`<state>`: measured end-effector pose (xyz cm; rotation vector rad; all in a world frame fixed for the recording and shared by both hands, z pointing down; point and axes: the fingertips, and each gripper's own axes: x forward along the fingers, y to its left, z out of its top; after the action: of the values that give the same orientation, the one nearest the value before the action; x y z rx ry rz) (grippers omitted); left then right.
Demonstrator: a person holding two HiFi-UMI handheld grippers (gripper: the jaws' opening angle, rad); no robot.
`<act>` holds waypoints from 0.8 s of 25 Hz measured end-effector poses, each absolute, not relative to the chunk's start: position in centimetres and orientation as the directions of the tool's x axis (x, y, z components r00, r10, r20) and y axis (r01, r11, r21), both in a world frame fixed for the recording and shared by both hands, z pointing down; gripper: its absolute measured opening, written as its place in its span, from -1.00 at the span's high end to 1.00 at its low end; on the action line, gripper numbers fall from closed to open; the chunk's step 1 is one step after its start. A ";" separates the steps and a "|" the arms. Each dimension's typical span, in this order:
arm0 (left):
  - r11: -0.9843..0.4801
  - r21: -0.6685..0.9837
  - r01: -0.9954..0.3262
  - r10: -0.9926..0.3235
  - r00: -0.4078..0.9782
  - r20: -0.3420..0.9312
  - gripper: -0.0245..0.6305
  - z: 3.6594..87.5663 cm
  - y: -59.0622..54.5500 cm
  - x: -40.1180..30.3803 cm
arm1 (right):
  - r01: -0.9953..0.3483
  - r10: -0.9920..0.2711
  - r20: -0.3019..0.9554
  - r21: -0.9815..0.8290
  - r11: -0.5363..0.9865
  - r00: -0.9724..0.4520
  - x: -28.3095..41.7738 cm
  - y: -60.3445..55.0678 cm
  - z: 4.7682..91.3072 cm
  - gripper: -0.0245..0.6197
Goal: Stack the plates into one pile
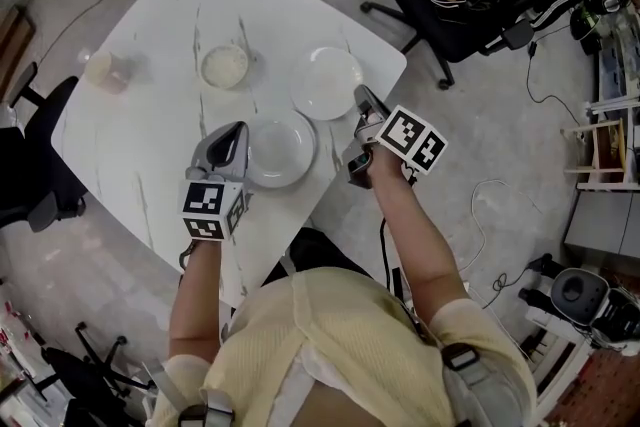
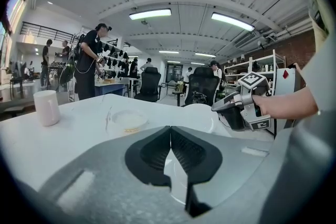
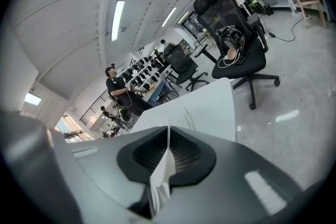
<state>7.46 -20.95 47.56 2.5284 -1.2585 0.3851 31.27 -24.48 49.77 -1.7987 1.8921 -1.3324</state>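
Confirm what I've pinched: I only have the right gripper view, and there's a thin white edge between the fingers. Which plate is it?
Observer: The head view shows the right gripper at the right rim of the far plate, the one that sits beside the bowl.
Operator: Where's the other plate?
Observer: The near plate lies on the table, below and to the left of the far plate in the head view.
Operator: Is the left gripper free?
Observer: No. The left gripper is shut on the near plate's left rim.
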 end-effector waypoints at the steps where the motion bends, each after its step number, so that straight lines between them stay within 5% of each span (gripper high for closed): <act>1: -0.574 0.137 -0.807 -0.730 0.581 0.360 0.92 47.4 -20.9 7.4 | -0.689 -0.881 0.409 -0.711 -0.145 -0.236 31.1 -24.4 49.4 0.87; 20: -0.486 0.135 -0.864 -0.792 0.500 0.351 0.92 45.7 -19.3 5.1 | -0.755 -0.905 0.259 -0.649 0.095 -0.337 27.5 -23.1 43.3 0.88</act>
<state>5.08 -19.28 45.68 2.4539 -1.3950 0.3495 27.46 -23.06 43.31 -1.6701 2.1616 -1.0707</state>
